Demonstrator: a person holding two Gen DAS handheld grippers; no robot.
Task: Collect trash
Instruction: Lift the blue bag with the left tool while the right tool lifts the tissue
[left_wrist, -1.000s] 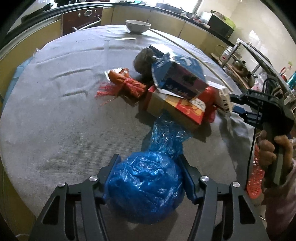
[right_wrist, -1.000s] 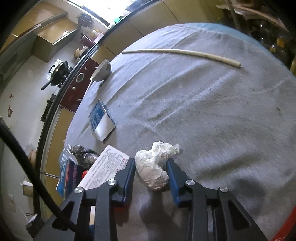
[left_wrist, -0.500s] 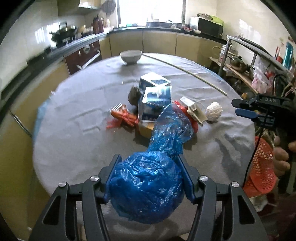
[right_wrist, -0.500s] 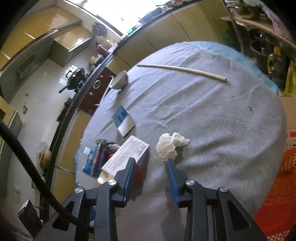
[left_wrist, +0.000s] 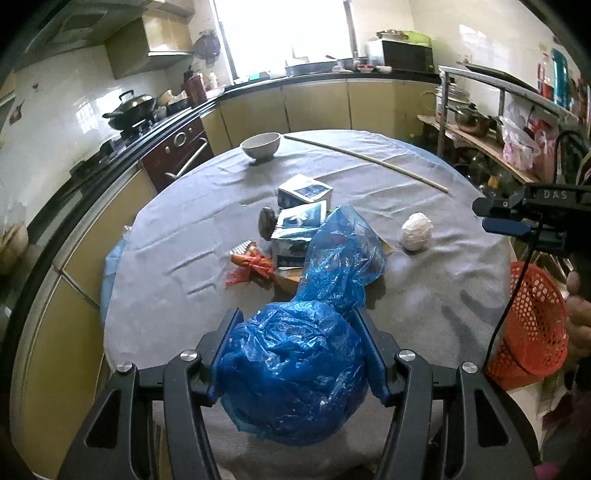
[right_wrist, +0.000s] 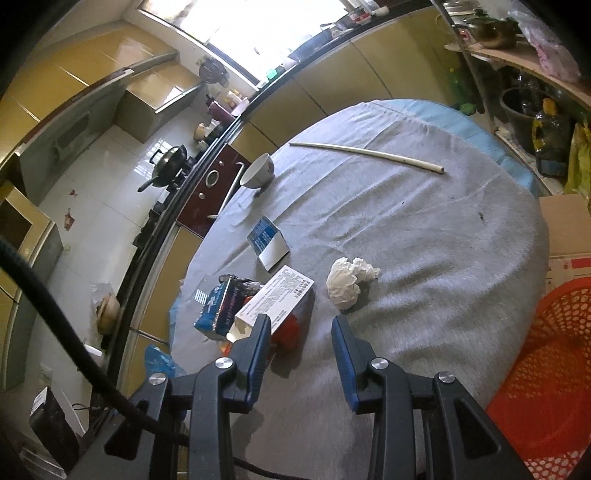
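My left gripper is shut on a crumpled blue plastic bag, held up over the near edge of the round grey table; the bag's loose end trails up in front of the trash pile. A white paper ball lies on the cloth, apart from my right gripper, whose jaws stand a little apart with nothing between them. That ball also shows in the left wrist view. An orange mesh basket stands beside the table, at the right.
Mid-table lies a pile of cartons with a red wrapper beside it. A white bowl and a long pale stick sit at the far side. A hand holds the right gripper above the basket. Kitchen counters ring the table.
Both grippers rose and drew back from the table. The blue bag came up with the left one. The right one backed away from the paper ball, which stayed on the cloth.
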